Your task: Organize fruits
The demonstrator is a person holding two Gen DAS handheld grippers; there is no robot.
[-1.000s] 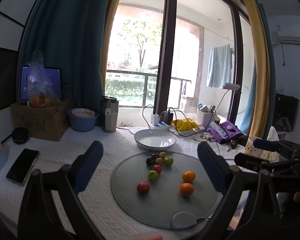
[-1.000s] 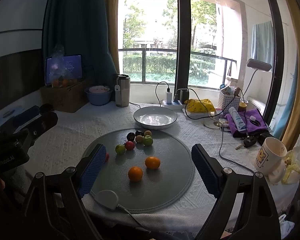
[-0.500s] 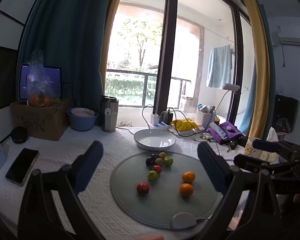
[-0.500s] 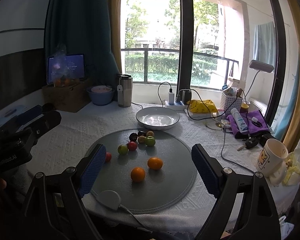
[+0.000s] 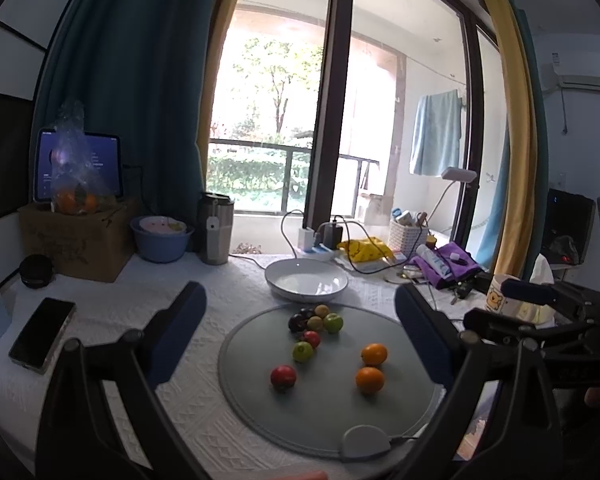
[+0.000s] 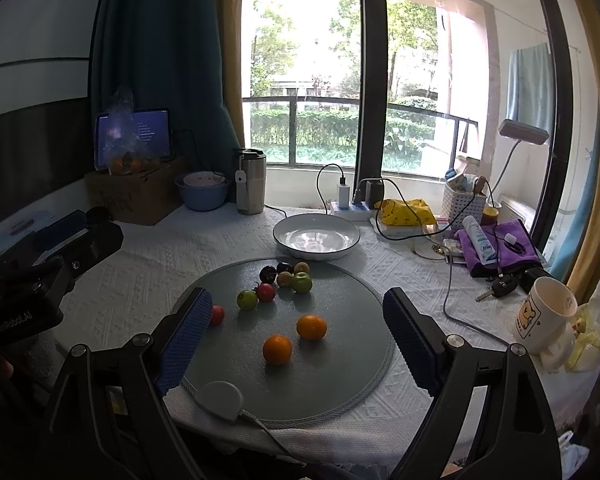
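so, item: loose fruits on my grey round mat (image 6: 340, 360). two oranges (image 6: 277, 349) near centre; small cluster (image 6: 286, 274) at 12 o'clock; red fruit (image 5: 283, 376) at 9. i judge all light, round, prone to roll, skins soft; grip across the widest part, gently. white dish (image 6: 316, 237) empty, beyond 12. left gripper (image 5: 300, 344) and right gripper (image 6: 296, 340) both spread wide, holding nothing.

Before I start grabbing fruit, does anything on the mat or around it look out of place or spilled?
Nothing is spilled or damaged. One oddity: a white disc on a cable lies on the near edge of the round grey mat, among the loose fruit. The white dish behind the mat holds no fruit. Both grippers hang open.
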